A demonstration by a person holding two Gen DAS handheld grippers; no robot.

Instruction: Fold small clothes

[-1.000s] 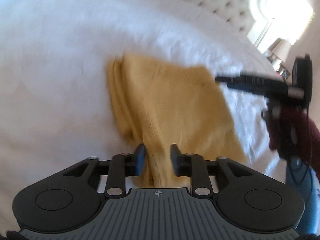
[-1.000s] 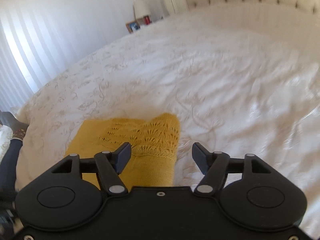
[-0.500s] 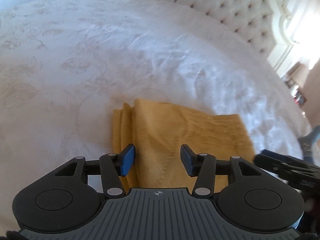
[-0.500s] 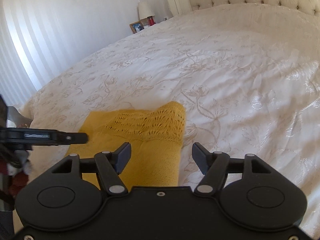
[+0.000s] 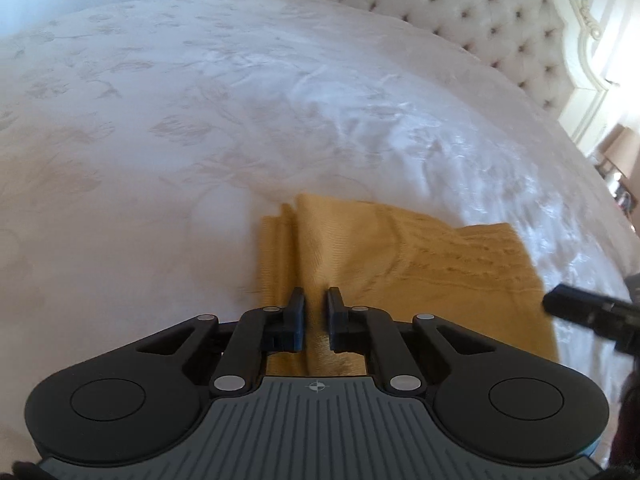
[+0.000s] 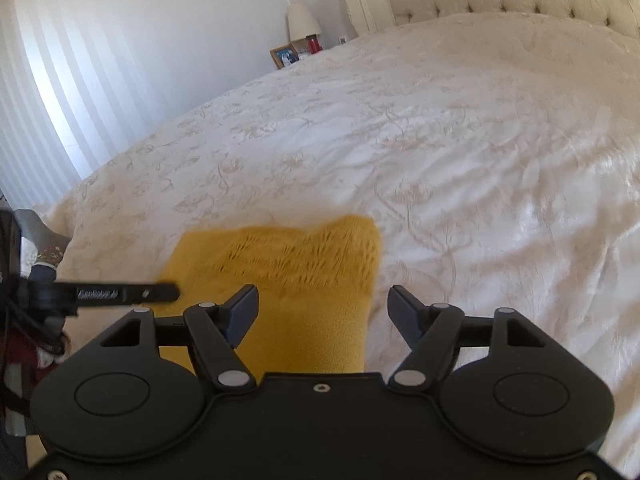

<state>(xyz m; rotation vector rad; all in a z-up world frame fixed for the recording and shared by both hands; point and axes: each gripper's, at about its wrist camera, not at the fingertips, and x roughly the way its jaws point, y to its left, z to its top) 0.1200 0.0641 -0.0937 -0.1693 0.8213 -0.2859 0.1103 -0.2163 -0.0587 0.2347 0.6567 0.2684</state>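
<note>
A folded yellow knit garment (image 5: 400, 268) lies flat on the bed (image 5: 200, 120), on its white patterned bedspread; the left claw (image 5: 315, 308) is pinched almost closed on a raised fold at the garment's near edge. The right claw (image 6: 322, 308) hangs with its jaws spread wide over the garment's right edge, gripping nothing.
</note>
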